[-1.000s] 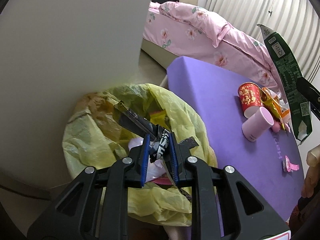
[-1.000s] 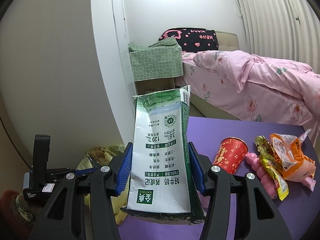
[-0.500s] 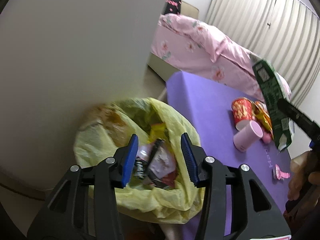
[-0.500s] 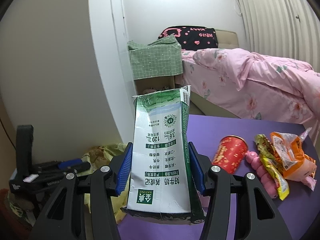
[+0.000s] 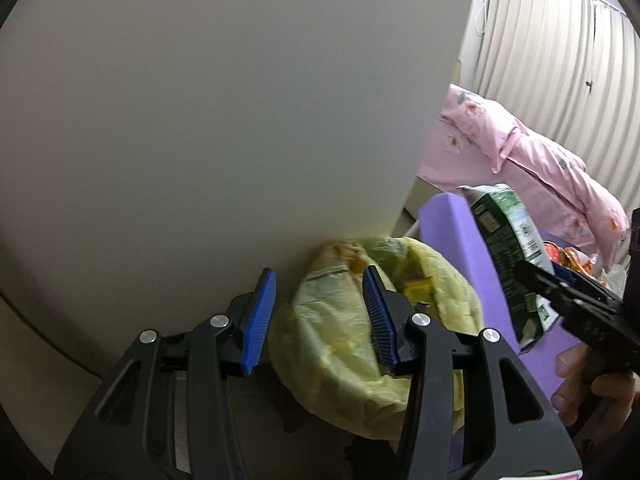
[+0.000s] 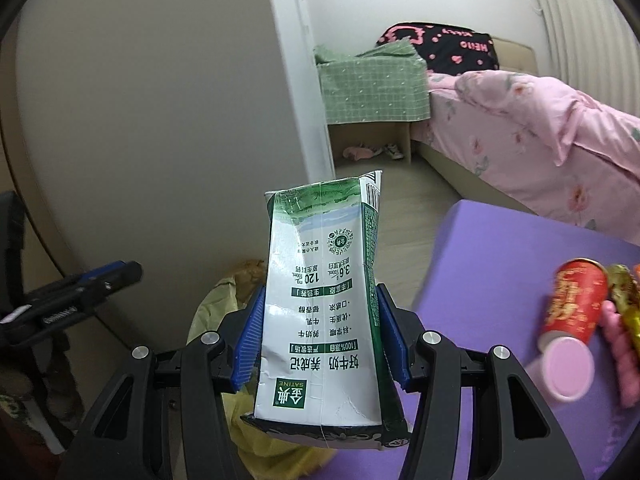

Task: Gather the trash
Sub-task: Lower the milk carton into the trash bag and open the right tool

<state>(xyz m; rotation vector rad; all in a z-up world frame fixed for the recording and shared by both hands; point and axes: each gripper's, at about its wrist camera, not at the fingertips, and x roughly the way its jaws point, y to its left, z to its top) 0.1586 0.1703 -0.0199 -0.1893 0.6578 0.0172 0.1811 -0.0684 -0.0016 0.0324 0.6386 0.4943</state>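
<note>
A green and white milk carton (image 6: 320, 264) stands upright between the blue pads of my right gripper (image 6: 320, 296), which is shut on it. From the left wrist view the carton (image 5: 508, 248) hangs over the purple table's edge, just right of the yellow trash bag (image 5: 348, 320). My left gripper (image 5: 319, 280) is open with nothing between its fingers, above the bag's left rim and close to the white wall. The bag (image 6: 216, 304) holds several wrappers; its far side lies behind the carton. The left gripper (image 6: 128, 270) shows at the left edge of the right wrist view.
A purple table (image 6: 500, 248) carries a red cup (image 6: 576, 304), a pink cup (image 6: 568, 372) and snack wrappers (image 6: 624, 292). A white wall panel (image 5: 240, 120) rises right behind the bag. A pink bed (image 6: 540, 136) and a green-covered box (image 6: 372, 84) stand further back.
My left gripper opened and dropped a dark wrapper into the bag, then drew back up and to the left. The right gripper carried the carton leftward, nearer the bag.
</note>
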